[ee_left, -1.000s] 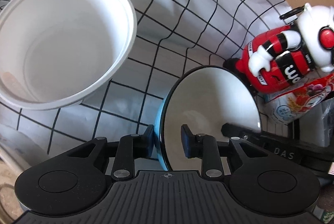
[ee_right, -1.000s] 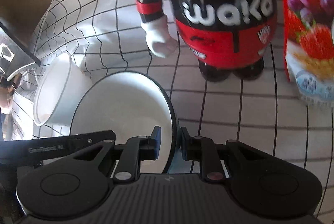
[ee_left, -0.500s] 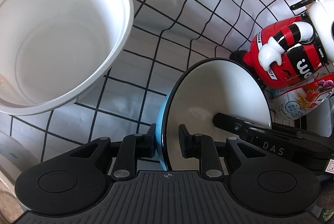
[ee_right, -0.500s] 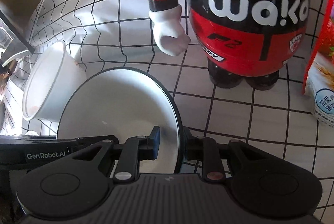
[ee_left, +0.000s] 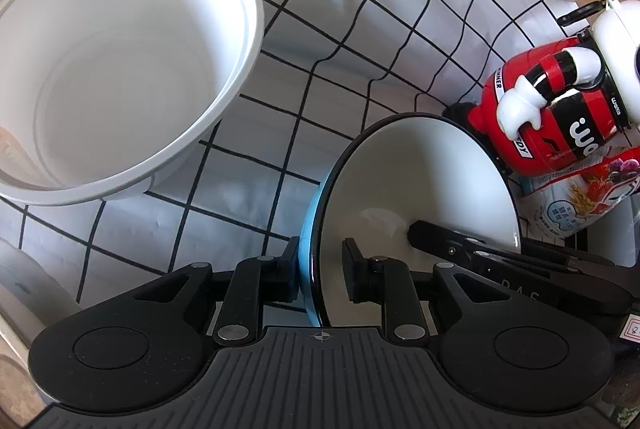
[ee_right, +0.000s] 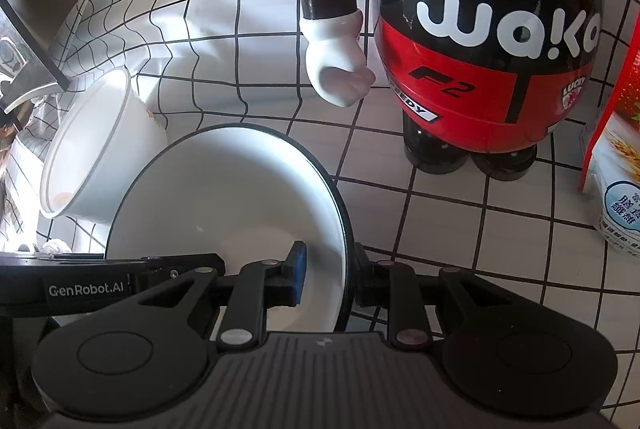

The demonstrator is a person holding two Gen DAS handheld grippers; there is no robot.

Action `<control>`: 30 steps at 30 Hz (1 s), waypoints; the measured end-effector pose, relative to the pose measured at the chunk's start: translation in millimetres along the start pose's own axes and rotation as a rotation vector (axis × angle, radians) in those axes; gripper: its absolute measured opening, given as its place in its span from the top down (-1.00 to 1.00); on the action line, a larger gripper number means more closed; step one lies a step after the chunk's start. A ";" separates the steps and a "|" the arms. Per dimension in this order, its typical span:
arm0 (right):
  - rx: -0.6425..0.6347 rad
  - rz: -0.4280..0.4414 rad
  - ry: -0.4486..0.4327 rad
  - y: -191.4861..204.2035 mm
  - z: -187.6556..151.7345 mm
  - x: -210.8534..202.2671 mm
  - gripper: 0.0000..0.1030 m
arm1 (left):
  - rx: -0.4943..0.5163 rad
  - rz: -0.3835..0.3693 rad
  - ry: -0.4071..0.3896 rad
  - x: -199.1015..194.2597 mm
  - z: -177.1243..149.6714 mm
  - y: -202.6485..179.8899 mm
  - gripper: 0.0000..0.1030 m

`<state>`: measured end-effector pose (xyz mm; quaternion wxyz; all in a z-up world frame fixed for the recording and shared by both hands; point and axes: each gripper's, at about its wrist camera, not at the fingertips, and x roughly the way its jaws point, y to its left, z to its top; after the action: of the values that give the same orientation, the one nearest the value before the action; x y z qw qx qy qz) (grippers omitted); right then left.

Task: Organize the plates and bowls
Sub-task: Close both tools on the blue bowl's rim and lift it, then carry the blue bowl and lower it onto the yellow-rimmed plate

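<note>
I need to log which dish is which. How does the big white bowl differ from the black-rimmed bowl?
The big white bowl is white outside too, rim included; the black-rimmed bowl has a dark rim and a light blue outside. The white bowl looks deeper, with steep walls; the black-rimmed one is shallower. No gripper touches the white bowl; the left gripper and right gripper straddle the other's rim. Both are white inside and hold nothing.

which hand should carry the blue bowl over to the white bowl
Left, probably. The left gripper and right gripper both straddle the blue bowl at its rim, but the white bowl lies open right beside the left one. From the right it sits beyond the blue bowl.
</note>
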<state>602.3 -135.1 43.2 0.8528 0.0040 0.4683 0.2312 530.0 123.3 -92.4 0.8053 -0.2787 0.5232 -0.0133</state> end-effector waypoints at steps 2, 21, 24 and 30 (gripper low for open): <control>0.000 0.000 0.000 -0.6 0.0 -0.3 0.53 | 0.004 -0.001 0.000 -0.3 0.1 -0.3 0.55; 0.004 -0.008 -0.020 -1.3 -1.5 -6.9 0.56 | 0.032 0.090 -0.019 -7.6 -7.9 -9.8 0.60; -0.023 -0.012 -0.054 5.2 -4.0 -21.4 0.56 | 0.033 0.077 -0.037 -18.4 -10.1 -10.8 0.60; -0.038 0.009 -0.167 24.5 -8.8 -79.0 0.56 | 0.069 0.066 -0.126 -73.6 -15.1 -28.4 0.60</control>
<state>549.8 -146.5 106.7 0.8877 0.0092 0.3910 0.2428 491.5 115.8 -22.3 0.8458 -0.2335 0.4796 0.0125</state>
